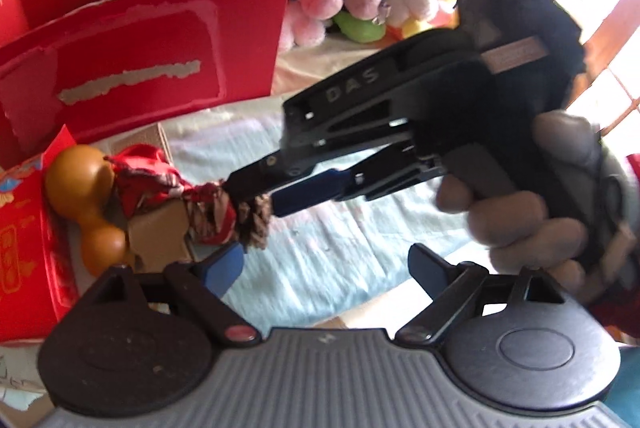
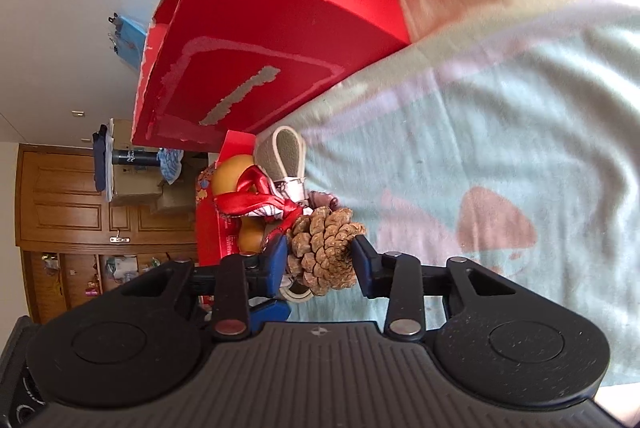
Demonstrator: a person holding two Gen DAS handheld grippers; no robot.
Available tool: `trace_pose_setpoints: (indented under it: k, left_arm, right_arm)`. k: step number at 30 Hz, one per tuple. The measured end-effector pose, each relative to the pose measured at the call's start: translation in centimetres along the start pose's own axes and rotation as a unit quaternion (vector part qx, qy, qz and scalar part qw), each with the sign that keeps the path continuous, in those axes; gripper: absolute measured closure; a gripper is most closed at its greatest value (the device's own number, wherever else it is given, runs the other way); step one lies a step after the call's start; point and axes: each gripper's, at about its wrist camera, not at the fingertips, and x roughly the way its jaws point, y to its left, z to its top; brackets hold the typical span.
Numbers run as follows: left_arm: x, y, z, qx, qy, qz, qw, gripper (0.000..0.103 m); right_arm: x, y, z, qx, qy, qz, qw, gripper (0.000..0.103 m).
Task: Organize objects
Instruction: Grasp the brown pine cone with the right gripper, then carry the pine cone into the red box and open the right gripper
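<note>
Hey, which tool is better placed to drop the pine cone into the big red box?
Right. The right tool already clamps the pine cone, with the red box just ahead. The left tool is open, empty and farther back.

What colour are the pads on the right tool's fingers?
Blue pads, clearest in the right wrist view, closed on the pine cone.
</note>
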Motion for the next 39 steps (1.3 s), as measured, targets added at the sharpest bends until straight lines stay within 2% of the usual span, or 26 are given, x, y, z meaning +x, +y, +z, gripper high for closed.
trace_pose_setpoints:
  k: [5,12,14,19,23,25,27,29,34,39]
  left_arm:
    - [1.4,0.1,0.3,-0.004,0.007,0.018,0.9998,0.014]
    - [2.9,-1.4,0.6,0.009,0.019,-0.023,0.9995,0.013]
    - [3.3,-2.0,0.7,0.015,0.021,-0.027,0.9993,0.012]
    - [4.7,-3.2,1.7,0.031,0.007,-0.012,0.9994,0.011]
    - [5.6,-3.7,2.4,0.045,-0.001,0.015,0.9989,0.012]
    - [5.6,-3.8,2.5,0.060,-0.006,0.034,0.9976,0.017]
    - [5.8,-4.0,2.7,0.073,-0.006,0.045,0.9963,0.031]
    - [6.1,-4.0,2.8,0.078,-0.003,0.047,0.9959,0.040]
    - [6.7,-4.0,2.8,0.075,-0.006,0.065,0.9951,0.049]
    - [6.3,-3.6,3.0,0.062,-0.008,0.059,0.9963,0.055]
  right_arm:
    - [-1.1,-0.4,-0.1,-0.002,-0.016,-0.010,1.000,0.065]
    - [-3.8,-2.0,-0.2,0.009,-0.050,-0.039,0.998,0.066]
    - [-4.6,-2.6,-0.3,0.015,-0.058,-0.039,0.997,0.074]
    - [-6.2,-4.2,-0.7,0.035,-0.075,-0.035,0.996,0.078]
    - [-6.3,-4.9,-1.0,0.050,-0.087,-0.020,0.995,0.074]
    - [-6.5,-5.1,-1.1,0.056,-0.095,-0.016,0.994,0.074]
    - [-6.7,-5.0,-1.1,0.058,-0.098,-0.006,0.993,0.071]
    - [-6.7,-4.9,-1.0,0.058,-0.098,0.000,0.993,0.062]
    - [-5.8,-4.5,-0.5,0.047,-0.091,-0.006,0.995,0.060]
    - [-5.8,-4.7,-0.4,0.047,-0.080,-0.012,0.996,0.061]
